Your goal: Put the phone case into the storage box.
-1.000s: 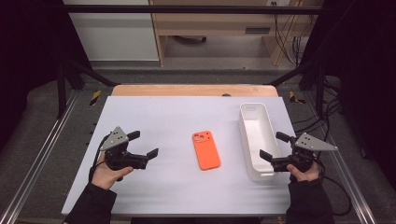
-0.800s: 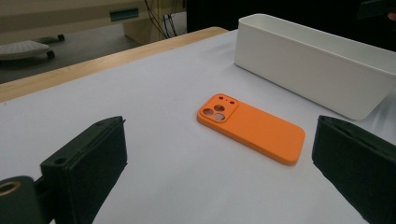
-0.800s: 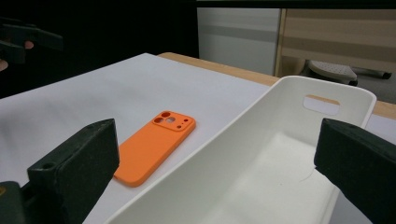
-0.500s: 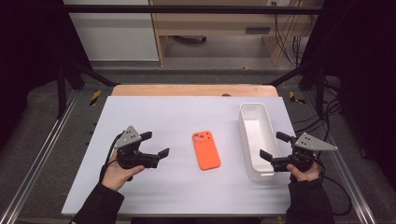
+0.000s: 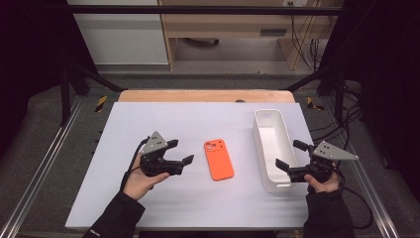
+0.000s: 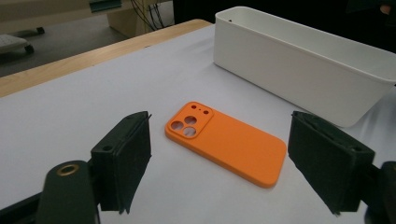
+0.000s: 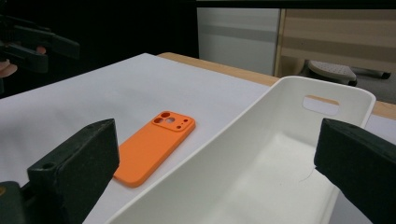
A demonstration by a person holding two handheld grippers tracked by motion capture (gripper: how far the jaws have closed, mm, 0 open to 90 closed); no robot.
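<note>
Left tool jaws apart, just left of orange phone case lying flat on counter; right tool apart at white bin.

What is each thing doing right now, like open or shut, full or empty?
Left tongs: open, holding nothing, aimed at the phone case.
Right tongs: open, holding nothing, by the near end of the tub.
Orange phone case: lying flat on the table, camera holes at the far end, untouched.
White tub: upright, empty.
Table: white top, bearing the case and tub.
</note>
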